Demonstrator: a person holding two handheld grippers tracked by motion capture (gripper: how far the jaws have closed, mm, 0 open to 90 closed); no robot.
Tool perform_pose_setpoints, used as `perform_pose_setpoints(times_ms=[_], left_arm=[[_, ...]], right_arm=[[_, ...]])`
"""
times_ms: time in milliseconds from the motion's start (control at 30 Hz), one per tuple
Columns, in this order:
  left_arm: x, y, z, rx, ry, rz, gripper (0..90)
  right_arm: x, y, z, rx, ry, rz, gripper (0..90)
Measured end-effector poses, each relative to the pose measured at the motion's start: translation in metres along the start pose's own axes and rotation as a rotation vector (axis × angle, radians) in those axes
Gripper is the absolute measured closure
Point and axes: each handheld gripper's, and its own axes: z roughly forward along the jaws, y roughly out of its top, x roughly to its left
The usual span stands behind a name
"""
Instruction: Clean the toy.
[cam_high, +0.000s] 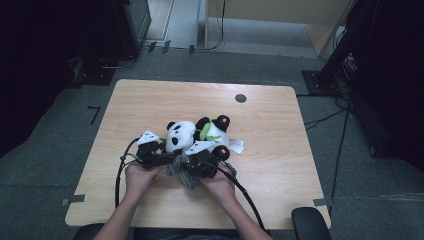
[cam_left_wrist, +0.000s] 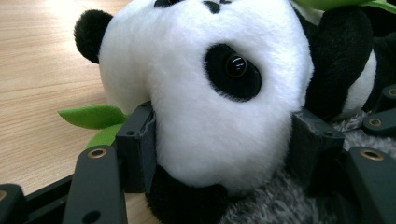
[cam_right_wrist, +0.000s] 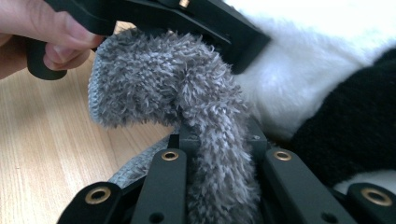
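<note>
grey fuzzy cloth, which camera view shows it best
The right gripper view: the grey fuzzy cloth sits close up, pinched between the right gripper jaws. The high view shows a small grey patch between the hands. The left gripper view catches a fuzzy edge below the panda's head.

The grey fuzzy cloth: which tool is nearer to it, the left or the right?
Right. The right tool is shut on the grey fuzzy cloth, pinching a fold of it. The left tool grips the panda's head, with the cloth just beside one jaw.
</note>
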Motion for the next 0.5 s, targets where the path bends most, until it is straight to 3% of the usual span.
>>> perform_pose_setpoints(times_ms=[367,500], left_arm=[[0.001,0.0,0.0,0.003,-0.004,-0.002,34.1],[0.002,0.002,0.0,0.008,-0.007,-0.002,34.2]], right_arm=[[-0.007,-0.014,-0.016,-0.012,-0.048,0.016,77.4],[-0.005,-0.024,-0.027,-0.046,-0.07,0.002,77.4]])
